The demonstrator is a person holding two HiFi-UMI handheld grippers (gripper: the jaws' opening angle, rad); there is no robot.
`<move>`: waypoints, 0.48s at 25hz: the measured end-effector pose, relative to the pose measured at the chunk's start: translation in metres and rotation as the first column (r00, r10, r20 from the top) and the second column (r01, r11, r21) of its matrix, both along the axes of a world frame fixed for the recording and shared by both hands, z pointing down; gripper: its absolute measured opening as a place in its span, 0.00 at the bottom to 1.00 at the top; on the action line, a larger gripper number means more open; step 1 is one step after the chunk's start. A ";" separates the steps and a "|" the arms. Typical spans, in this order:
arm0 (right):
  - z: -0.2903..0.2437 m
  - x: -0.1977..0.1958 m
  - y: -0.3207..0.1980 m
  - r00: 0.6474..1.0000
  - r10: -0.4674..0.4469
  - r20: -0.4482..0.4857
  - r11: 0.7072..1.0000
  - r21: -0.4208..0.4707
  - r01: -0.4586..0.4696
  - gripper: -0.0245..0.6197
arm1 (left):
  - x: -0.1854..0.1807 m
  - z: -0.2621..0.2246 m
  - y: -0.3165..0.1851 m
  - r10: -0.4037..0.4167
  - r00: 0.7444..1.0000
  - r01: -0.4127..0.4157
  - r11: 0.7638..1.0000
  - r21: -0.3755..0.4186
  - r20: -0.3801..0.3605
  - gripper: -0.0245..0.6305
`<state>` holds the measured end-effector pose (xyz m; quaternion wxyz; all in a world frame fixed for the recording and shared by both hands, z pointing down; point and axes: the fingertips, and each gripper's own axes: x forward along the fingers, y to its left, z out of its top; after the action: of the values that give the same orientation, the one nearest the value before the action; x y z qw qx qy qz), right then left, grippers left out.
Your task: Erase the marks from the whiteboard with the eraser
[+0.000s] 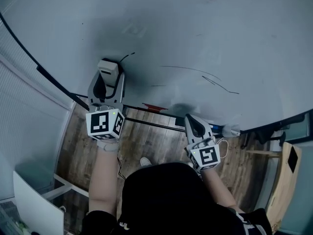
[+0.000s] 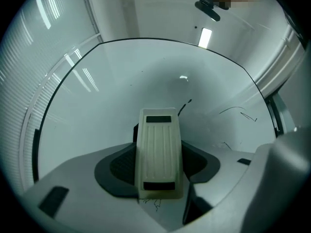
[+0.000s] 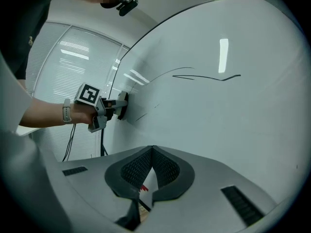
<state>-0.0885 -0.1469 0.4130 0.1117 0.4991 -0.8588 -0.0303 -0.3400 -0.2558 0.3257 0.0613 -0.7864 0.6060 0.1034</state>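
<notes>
Straight ahead, whiteboard: it fills most of my head view, pale and glossy, with a black edge curving down its left side.
Floor: I see dark wood planks below the board's lower edge, between my two arms.
Left gripper: I have it raised to the board's lower left, clamped on the eraser, with a dark pad pressing each long side.
Right gripper: I hold it lower, near the ledge. Its jaws are pinched together at the tips with nothing between them.
Eraser: a cream, ribbed block with a dark slot at each end, standing lengthwise between the left jaws. In the right gripper view I see its far face meet the board.
Ledge: a thin black rail runs along the board's bottom edge.
Long marks: thin black strokes sweep across the board to the right of the eraser, well apart from it.
Short stroke: a small black tick sits just beyond the eraser's upper right corner.
Scribble: faint pen lines show at the eraser's near end, too small for me to read.
Red piece: it lies on the ledge between the two grippers, and I cannot tell what it is.
</notes>
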 end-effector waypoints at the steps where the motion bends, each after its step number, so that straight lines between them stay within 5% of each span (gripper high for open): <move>1: 0.000 -0.002 -0.001 1.000 -0.001 -0.005 1.000 -0.003 0.001 0.08 | -0.005 0.005 -0.001 0.001 1.000 -0.001 1.000 -0.004 -0.024 0.44; 12: 0.002 -0.007 -0.002 1.000 -0.017 -0.010 1.000 0.004 0.017 0.08 | -0.011 0.001 -0.002 -0.002 0.978 -0.005 0.999 -0.033 -0.209 0.44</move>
<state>-0.0954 -0.1487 0.4148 0.1149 0.4920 -0.8622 -0.0354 -0.3507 -0.2577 0.3263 -0.0159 -0.7724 0.6102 0.1756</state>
